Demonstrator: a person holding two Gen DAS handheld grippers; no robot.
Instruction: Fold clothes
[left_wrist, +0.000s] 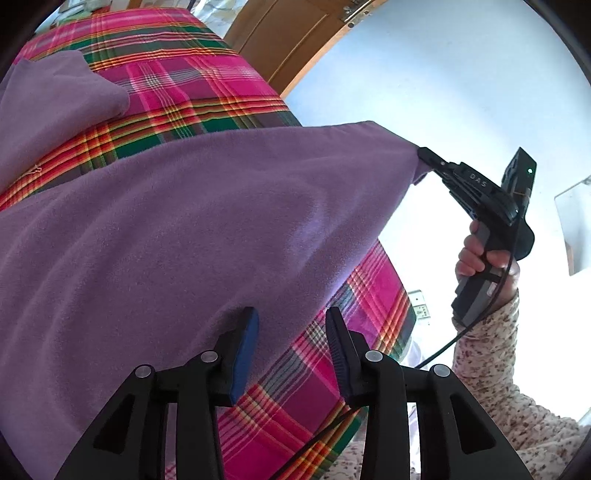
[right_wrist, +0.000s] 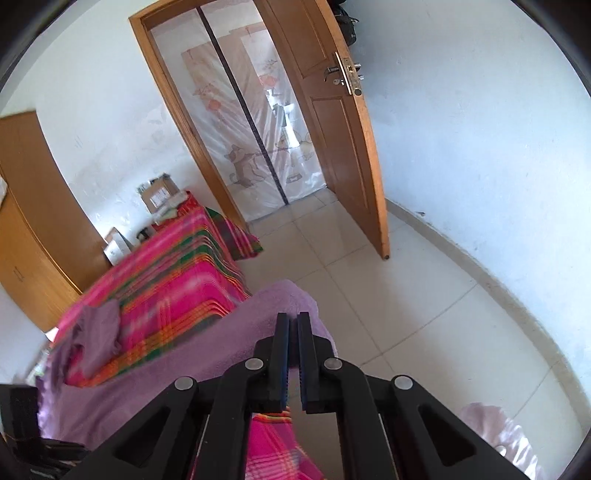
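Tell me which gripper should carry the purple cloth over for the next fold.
Right. The right gripper is already shut on a corner of the purple cloth, holding it lifted. The left gripper is open, gripping nothing.

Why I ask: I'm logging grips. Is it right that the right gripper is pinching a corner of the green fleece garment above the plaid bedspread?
Not quite: the fleece garment is purple, not green, as the left wrist view shows. The right gripper does pinch its corner above the plaid bedspread.

White letters "DAS" stand on the right claw (left_wrist: 428, 157).
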